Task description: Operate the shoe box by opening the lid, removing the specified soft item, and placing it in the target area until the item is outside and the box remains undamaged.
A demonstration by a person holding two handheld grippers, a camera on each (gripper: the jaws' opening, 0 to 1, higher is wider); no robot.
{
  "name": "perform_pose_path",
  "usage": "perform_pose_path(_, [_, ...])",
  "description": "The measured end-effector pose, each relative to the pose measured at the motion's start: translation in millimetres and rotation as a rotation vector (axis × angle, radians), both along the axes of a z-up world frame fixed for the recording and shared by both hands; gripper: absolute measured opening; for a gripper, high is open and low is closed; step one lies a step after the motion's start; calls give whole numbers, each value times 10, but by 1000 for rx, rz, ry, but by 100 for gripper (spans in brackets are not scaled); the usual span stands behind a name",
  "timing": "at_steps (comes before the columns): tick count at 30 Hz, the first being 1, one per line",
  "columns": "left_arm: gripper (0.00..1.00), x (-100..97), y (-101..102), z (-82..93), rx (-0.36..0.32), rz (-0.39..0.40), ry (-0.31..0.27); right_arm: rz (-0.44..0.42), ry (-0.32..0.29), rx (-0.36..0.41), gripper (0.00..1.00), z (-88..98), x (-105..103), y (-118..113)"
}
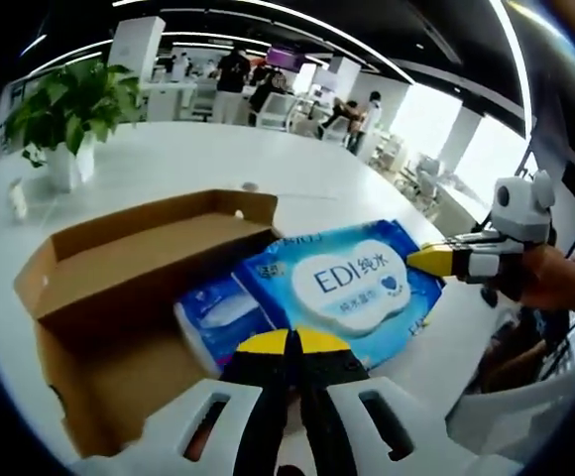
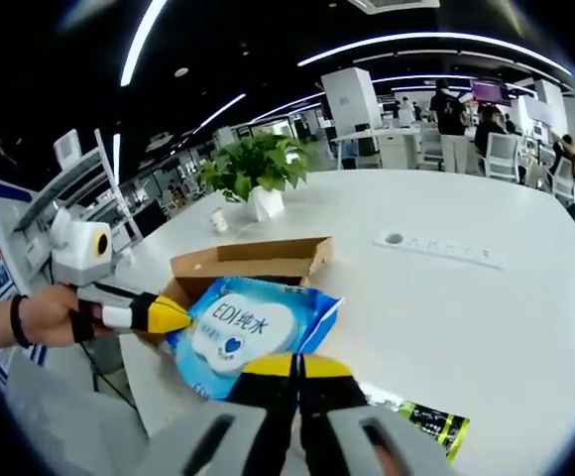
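The left gripper view looks close over the open box and blue pack toward the office. The right gripper view faces them from the opposite side; both share pack, box, plant and table.

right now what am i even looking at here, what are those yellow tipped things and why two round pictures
A person holds a two-jaw hand tool, a gripper, in each hand. Each carries a fisheye camera looking along its own jaws, hence two round pictures.

In the left gripper view, the left gripper rises from the bottom, jaws shut on the near edge of a blue wipes pack. The right gripper comes in from the right and pinches the pack's far edge.

The right gripper view shows the same moment from the other side: its own gripper below, the left one coming in from the left.

The pack sits half over an open cardboard box on a white table. Another blue-and-white pack lies in the box. A potted plant stands further back.
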State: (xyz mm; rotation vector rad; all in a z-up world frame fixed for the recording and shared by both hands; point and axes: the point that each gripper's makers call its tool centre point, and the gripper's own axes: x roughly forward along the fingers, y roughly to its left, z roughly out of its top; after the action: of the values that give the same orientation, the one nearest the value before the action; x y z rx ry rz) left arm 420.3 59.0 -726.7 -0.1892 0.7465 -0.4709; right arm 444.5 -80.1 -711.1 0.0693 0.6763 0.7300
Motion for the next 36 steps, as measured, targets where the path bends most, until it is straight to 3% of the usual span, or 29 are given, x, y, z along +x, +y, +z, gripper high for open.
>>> perform_pose_path(36, [0,-33,-1089,-41,9,-181,11,-173,25,5,0,-163,-225,-1111])
